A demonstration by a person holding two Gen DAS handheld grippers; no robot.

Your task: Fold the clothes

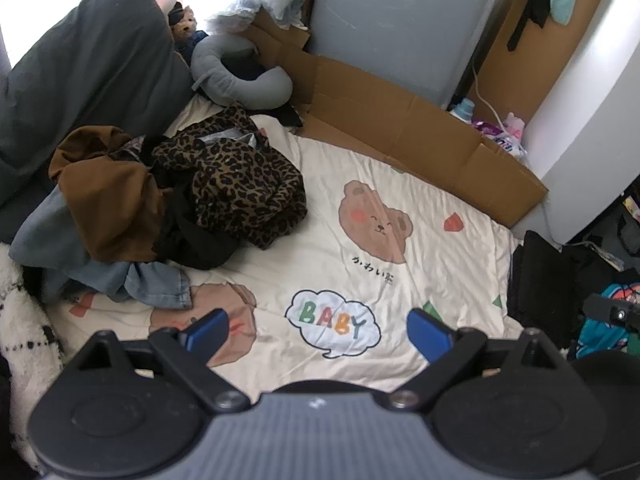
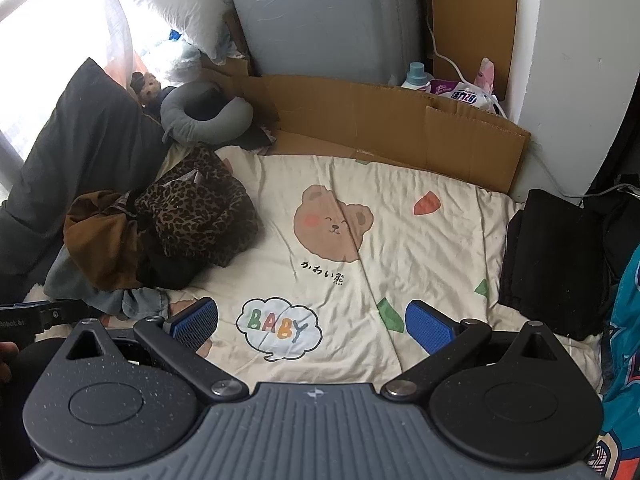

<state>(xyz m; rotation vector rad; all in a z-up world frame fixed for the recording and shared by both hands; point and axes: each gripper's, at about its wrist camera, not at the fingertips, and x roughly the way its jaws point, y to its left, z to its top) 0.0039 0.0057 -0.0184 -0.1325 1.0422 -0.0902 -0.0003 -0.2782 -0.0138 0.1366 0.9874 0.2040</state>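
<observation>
Left wrist view: the left gripper [image 1: 318, 330] hovers over the bed with its two blue fingers [image 1: 208, 330] spread wide, holding nothing. Between them shows a cream bedsheet [image 1: 440, 264] printed with a cloud bubble reading "BABY" [image 1: 333, 322] in coloured letters. Two brown bear faces can be counted on the sheet, one whole at the centre [image 1: 374, 222] with a short line of Japanese characters under it, one partly hidden at 7 o'clock behind the left finger. The clothes pile [image 1: 160, 208] lies at 9 o'clock, unfolded: one leopard-print garment [image 1: 240, 184] on top, one brown garment [image 1: 108, 200] to its left, one black piece beneath and one piece of denim [image 1: 160, 284] at the near edge. One dark pillow [image 1: 88, 80] leans at 10 o'clock, one grey neck pillow [image 1: 236, 76] sits at 11 o'clock, and flattened cardboard [image 1: 420, 136] runs along the far side at 1 o'clock. One folded black garment [image 1: 548, 280] rests on the bed's edge at 3 o'clock.

Right wrist view: the right gripper [image 2: 312, 326] also has its two blue fingers [image 2: 430, 330] held far apart and empty. The same "BABY" bubble lies between them. The pile sits at 9 o'clock, well apart from the fingers. At 1 o'clock, behind the cardboard, stand one bottle with a blue cap [image 2: 416, 74] and one packet [image 2: 460, 94] whose print is too small to read surely.
</observation>
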